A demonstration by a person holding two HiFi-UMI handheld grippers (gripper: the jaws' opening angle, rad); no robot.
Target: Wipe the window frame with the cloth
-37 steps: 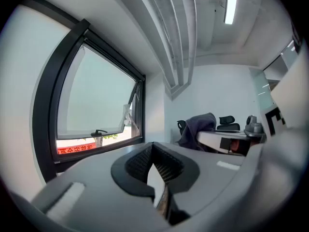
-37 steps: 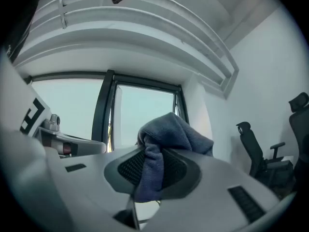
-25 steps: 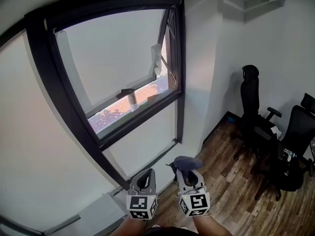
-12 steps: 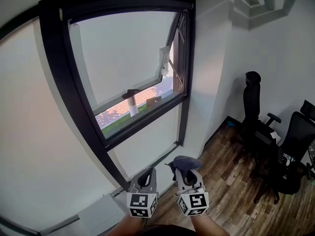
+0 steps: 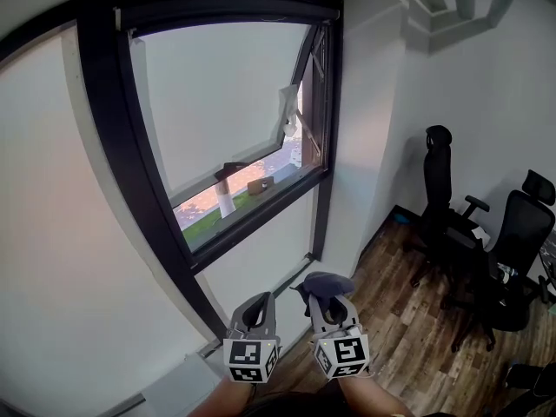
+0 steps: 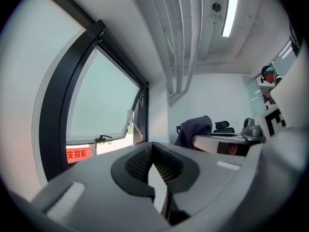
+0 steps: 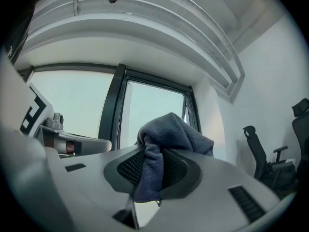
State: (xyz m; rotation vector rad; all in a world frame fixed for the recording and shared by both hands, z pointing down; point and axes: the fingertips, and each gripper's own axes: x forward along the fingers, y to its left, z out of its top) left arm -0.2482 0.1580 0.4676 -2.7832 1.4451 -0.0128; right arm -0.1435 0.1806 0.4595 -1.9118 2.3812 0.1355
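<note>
— Since 1 second ago the window frame [image 5: 111, 146] sits farther right in the head view; both grippers stay low and near.
— Grips?
— Left gripper [image 5: 258, 306]: jaws together, nothing between. Right gripper [image 5: 329, 301]: clamped on 1 cloth [image 5: 324, 283], well apart from the frame. 2 chairs [image 5: 437, 200] stand far right.

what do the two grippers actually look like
The left gripper and right gripper match: both are light grey moulded plastic with two broad, rounded jaws. The pads are black and ribbed, set in a dark recess. Each carries a cube with black-and-white square markers at its rear. No sleeves show at the person's forearms.
</note>
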